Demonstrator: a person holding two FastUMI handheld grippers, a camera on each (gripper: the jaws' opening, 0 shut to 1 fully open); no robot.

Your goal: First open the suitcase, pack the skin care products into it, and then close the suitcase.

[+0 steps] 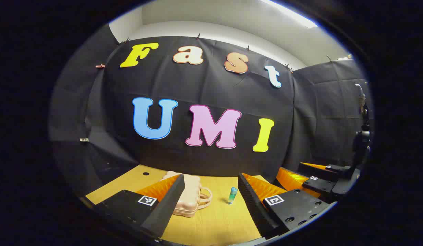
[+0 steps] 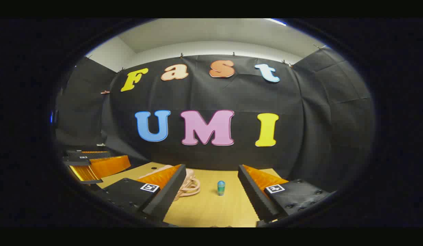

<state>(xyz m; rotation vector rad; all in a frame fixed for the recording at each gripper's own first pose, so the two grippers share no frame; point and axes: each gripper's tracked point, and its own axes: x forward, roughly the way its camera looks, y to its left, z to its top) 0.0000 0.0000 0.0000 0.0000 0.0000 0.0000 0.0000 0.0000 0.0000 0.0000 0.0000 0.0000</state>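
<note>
On the wooden desk [image 1: 211, 218] a small pink suitcase [image 1: 188, 198] lies flat with its lid down, its looped handle pointing toward a little bottle [image 1: 232, 195] that stands upright just beside it (teal body, paler cap). In the left gripper view the left gripper [image 1: 208, 196] hangs low over the near edge of the desk with its jaws spread wide and nothing between them; the suitcase sits partly behind its left-hand finger, and the bottle stands in the gap, nearer the right-hand finger. Farther off at the right edge of that view the right gripper [image 1: 314, 176] shows, orange and black, with its jaws apart too. In the right gripper view the right gripper [image 2: 209, 184] is likewise open and empty, held over the near part of the desk [image 2: 208, 208]; the suitcase [image 2: 187, 184] peeks out from behind its left-hand finger, handle loop showing, and the bottle [image 2: 221, 188] stands apart from both fingers in the gap. At the left of that view the left gripper [image 2: 91, 162] shows side-on, well apart from the suitcase.
</note>
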